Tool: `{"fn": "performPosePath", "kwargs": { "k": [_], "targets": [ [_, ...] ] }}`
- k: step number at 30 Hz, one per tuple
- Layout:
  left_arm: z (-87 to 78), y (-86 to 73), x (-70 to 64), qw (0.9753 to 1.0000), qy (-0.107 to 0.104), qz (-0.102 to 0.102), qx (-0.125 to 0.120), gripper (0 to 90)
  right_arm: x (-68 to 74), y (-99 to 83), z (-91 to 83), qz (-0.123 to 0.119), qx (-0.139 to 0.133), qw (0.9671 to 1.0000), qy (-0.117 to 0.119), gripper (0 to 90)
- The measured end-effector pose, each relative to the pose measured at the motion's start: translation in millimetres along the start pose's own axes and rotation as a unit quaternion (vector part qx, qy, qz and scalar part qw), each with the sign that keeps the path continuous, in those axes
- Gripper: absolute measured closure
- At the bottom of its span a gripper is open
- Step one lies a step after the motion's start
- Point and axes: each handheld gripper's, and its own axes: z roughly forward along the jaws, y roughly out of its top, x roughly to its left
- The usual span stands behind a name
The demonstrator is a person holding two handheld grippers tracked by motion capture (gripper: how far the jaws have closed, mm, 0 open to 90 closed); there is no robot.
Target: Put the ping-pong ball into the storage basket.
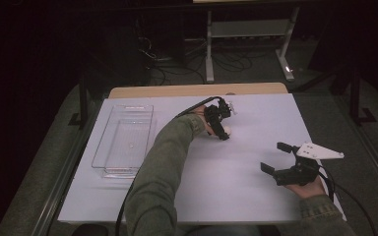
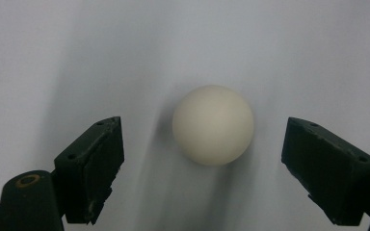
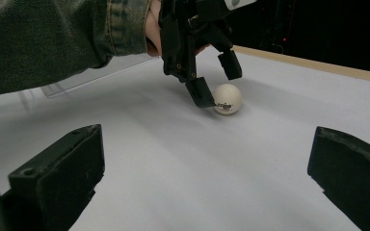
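Note:
A cream ping-pong ball (image 2: pixel 213 125) rests on the white table top (image 1: pixel 256 118), a little right of the table's middle (image 1: pixel 227 131). My left gripper (image 1: pixel 222 127) hangs over it, open, one jaw on each side of the ball and a gap to both in the left gripper view (image 2: pixel 202 132). The right gripper view shows the ball (image 3: pixel 228 98) with dark print on it and the left gripper (image 3: pixel 218 83) tilted down around it, its near jaw close beside the ball. My right gripper (image 1: pixel 272 156) stands open low at the table's right front, holding nothing (image 3: pixel 207 159).
A clear plastic tray (image 1: pixel 103 132) lies on the table's left side, and its edge (image 3: pixel 77 79) shows behind the green sleeve (image 3: pixel 53 38). The table's wooden back edge (image 1: pixel 197 90) borders a dark floor with cables and a white stand (image 1: pixel 248 29).

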Motion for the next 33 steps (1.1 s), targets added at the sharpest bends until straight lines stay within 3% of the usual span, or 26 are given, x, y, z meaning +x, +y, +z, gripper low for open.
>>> {"fn": "performPosePath", "kwargs": {
  "k": [4,14,20,26,33],
  "targets": [
    [0.2,1.5,-0.9,1.0,-0.001,0.003,-0.007,22.1,0.1,0.0,0.2,-0.001,0.0,1.0,0.001,0.0],
    [4.1,3.6,-5.0,0.9999,-0.004,0.015,-0.003,27.3,0.3,0.3,1.0,-0.003,-0.001,1.0,0.003,0.0],
    [4.6,4.8,-6.0,0.9997,0.019,0.018,-0.003,37.0,0.5,0.2,1.5,-0.004,0.002,1.0,0.002,0.0],
    [6.8,4.1,-5.4,0.9998,0.009,0.019,-0.002,42.9,0.2,0.1,0.7,-0.004,0.002,1.0,0.002,0.0],
    [7.0,5.4,-7.0,0.9997,0.013,0.02,-0.003,50.3,1.5,0.0,2.5,-0.007,0.008,0.9999,0.003,0.0]
  ]
}}
